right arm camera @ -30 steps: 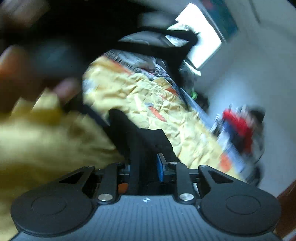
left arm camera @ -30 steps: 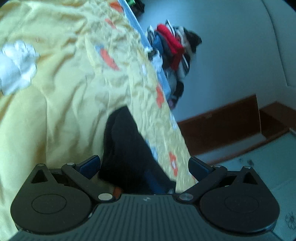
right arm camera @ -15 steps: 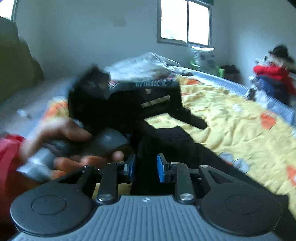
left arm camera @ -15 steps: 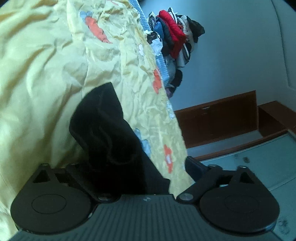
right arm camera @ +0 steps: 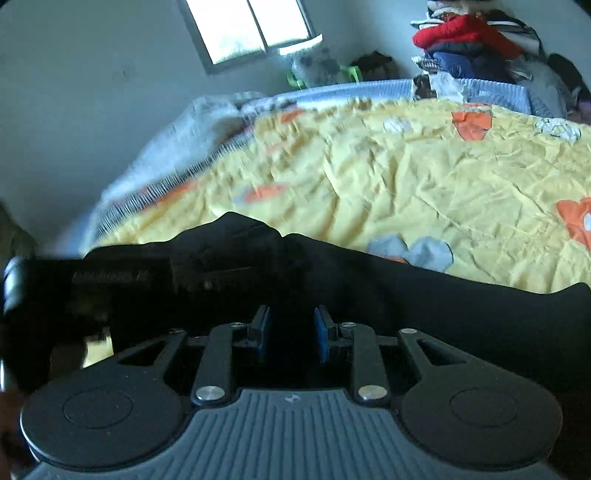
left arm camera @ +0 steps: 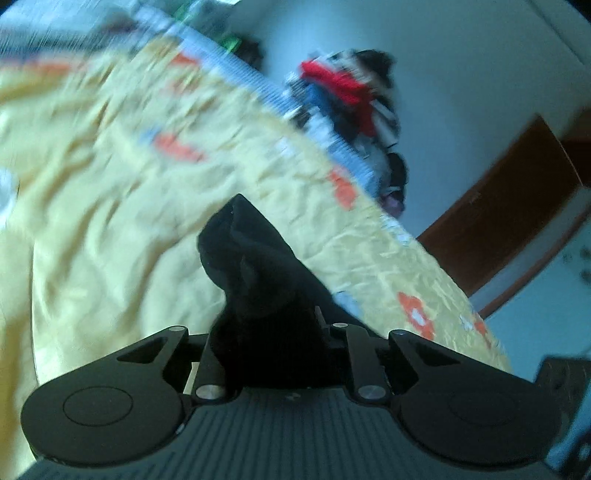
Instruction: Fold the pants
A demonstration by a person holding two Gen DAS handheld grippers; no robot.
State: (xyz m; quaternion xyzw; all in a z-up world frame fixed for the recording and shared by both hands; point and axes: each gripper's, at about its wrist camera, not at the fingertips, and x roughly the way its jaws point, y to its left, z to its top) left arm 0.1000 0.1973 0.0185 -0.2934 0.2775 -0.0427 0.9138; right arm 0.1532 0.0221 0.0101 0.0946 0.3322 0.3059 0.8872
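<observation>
Pants (left arm camera: 255,280) bunched in closing left gripper (left arm camera: 266,332), window (right arm camera: 251,29) only rightward

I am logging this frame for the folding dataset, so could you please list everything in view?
pants: one, black, on the bed, bunched between both grippers
bedsheet: one, yellow with orange and grey prints, covering the bed
clothes pile: one, red, blue and dark, past the bed's far edge
window: one, bright, on the far wall
wooden panel: one, brown, low on the wall
left gripper: black, jaws closing on the pants
right gripper: black with blue pads, shut on the pants
</observation>
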